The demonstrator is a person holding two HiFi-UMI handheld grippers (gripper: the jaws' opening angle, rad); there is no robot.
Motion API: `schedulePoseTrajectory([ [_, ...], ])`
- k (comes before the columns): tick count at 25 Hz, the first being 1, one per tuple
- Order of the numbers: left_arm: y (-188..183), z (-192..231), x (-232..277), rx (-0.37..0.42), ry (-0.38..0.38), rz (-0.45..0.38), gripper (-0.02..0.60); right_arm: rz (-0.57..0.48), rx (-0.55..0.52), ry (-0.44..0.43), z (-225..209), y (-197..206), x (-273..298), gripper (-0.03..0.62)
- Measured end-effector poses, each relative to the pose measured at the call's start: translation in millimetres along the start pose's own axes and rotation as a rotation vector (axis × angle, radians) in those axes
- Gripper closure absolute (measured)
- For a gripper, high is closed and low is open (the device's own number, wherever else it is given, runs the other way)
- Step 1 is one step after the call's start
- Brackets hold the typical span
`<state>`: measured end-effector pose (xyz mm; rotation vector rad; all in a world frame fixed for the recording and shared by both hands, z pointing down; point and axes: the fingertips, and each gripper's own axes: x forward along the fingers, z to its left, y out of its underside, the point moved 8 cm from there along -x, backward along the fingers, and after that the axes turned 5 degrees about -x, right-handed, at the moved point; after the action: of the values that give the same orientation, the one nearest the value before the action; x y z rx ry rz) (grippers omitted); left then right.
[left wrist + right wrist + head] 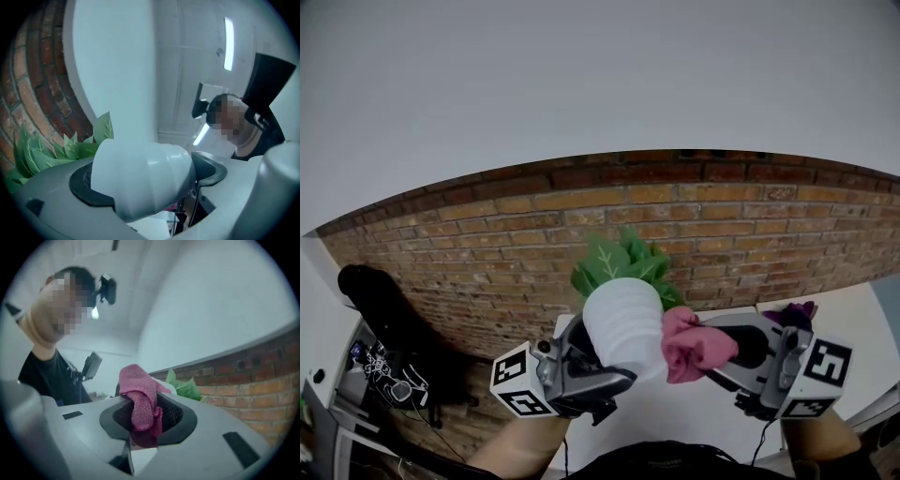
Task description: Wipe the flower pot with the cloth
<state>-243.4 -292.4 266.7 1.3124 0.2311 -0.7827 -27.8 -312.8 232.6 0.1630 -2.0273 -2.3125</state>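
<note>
A white ribbed flower pot [624, 323] with green leaves [623, 262] is held up in the air in front of the brick wall. My left gripper [598, 361] is shut on the pot from the left; in the left gripper view the pot [140, 178] fills the space between the two dark pads. My right gripper [727, 349] is shut on a pink cloth [692, 345], which is bunched between its pads [171, 414] in the right gripper view as a cloth [139, 399]. The cloth rests against the pot's right side.
A red brick wall [694, 234] runs behind the pot. A white table [675, 412] lies below, with a small purple thing [795, 314] at its right. A black stand with cables [389, 356] is at the lower left. A person faces both gripper cameras.
</note>
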Motion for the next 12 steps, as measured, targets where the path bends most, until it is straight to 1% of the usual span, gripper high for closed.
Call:
schedulePoseTrajectory([
  [1, 1.7, -5.5, 4.5, 0.046, 0.017, 0.039, 0.052, -0.037, 0.062, -0.004, -10.1, 2.0, -1.3, 0.511],
  [3, 6.1, -12.3, 11.4, 0.134, 0.031, 0.122, 0.052, -0.061, 0.141, 0.001, -23.9, 6.8, -2.1, 0.511],
  [4, 9.5, -14.6, 14.1, 0.182, 0.029, 0.172, 0.051, -0.057, 0.159, 0.006, -28.1, 8.6, -2.0, 0.511],
  [6, 18.6, -18.4, 18.7, 0.281, 0.013, 0.288, 0.051, -0.032, 0.160, 0.010, -33.2, 10.2, -1.3, 0.511],
  [8, 28.4, -20.2, 22.9, 0.352, -0.012, 0.408, 0.052, 0.007, 0.117, 0.013, -34.5, 8.9, 0.4, 0.511],
  [9, 32.5, -20.1, 24.9, 0.379, -0.023, 0.464, 0.052, 0.032, 0.075, 0.019, -33.6, 7.1, 2.1, 0.511],
  [11, 38.3, -19.0, 27.8, 0.445, -0.043, 0.570, 0.052, 0.097, -0.047, 0.034, -29.0, 3.0, 8.1, 0.511],
  [12, 40.5, -18.2, 28.6, 0.490, -0.053, 0.627, 0.052, 0.133, -0.119, 0.038, -25.4, 1.1, 12.6, 0.513],
])
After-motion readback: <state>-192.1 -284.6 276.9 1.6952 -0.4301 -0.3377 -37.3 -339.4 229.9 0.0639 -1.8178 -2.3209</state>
